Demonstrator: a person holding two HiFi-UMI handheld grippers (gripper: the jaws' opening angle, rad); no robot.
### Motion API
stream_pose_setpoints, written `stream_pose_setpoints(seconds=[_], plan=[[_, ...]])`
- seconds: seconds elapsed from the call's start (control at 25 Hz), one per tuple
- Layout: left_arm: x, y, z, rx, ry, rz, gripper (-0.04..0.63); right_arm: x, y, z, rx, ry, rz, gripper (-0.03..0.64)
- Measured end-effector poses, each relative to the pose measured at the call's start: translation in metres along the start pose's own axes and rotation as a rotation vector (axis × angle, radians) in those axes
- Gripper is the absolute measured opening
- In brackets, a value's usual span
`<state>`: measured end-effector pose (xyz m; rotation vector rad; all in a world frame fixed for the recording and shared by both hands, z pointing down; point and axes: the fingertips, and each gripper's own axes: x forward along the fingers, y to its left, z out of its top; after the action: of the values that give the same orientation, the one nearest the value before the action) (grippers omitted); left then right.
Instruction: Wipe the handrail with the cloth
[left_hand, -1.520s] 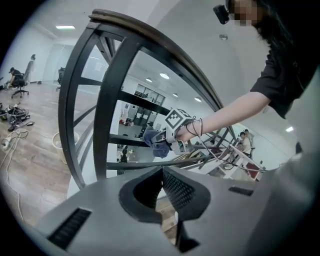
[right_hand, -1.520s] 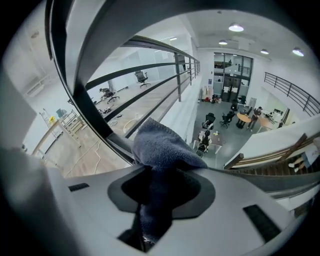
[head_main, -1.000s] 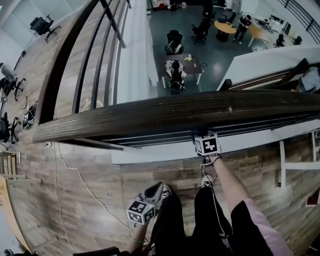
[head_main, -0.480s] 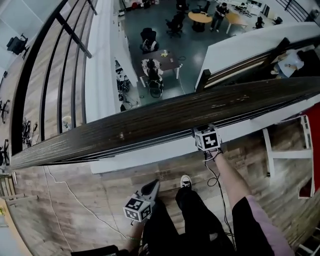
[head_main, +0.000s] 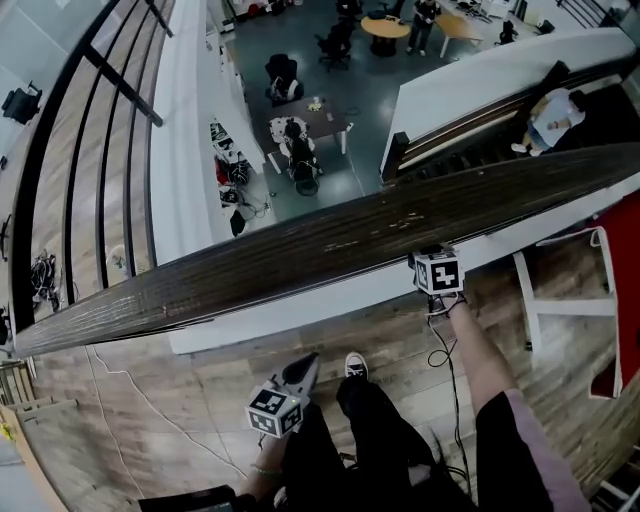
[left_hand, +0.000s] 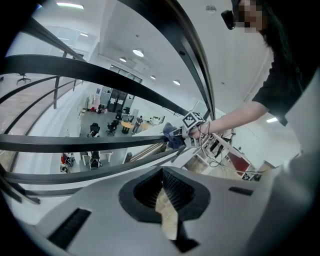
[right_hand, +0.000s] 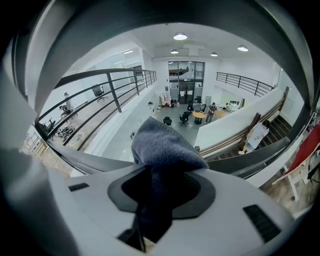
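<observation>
There was one dark wooden handrail (head_main: 330, 240), one blue-grey cloth (right_hand: 162, 147) and two grippers, one in each of the person's hands. The right gripper (right_hand: 161, 187) was clamped on the cloth, whose bunched end stuck out past its tips. In the head view this gripper reached up to the near edge of the handrail, right of its middle, with its marker cube (head_main: 438, 272) just below the wood. The left gripper view showed the cloth against the rail there. The left gripper (left_hand: 165, 192) hung low beside the person's leg, well apart from the handrail and above the wooden floor (head_main: 400, 335). Its jaws were drawn together to a narrow slit, with nothing held between them.
</observation>
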<state>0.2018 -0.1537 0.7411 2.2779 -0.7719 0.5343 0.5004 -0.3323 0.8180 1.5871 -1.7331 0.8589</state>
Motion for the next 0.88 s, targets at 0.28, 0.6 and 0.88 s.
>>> stream_pose_setpoints(seconds=[0.28, 0.6, 0.88], plan=[[-0.002, -0.010, 0.001, -0.008, -0.012, 0.039, 0.002, -0.012, -0.007, -0.012, -0.021, 0.014, 0.009, 0.104], [-0.044, -0.003, -0.003, -0.026, -0.056, 0.120, 0.002, -0.046, 0.086, -0.046, -0.062, 0.026, 0.153, 0.104], [-0.112, -0.010, -0.015, -0.072, -0.125, 0.168, 0.002, -0.116, 0.148, -0.069, 0.092, -0.010, 0.197, 0.104]])
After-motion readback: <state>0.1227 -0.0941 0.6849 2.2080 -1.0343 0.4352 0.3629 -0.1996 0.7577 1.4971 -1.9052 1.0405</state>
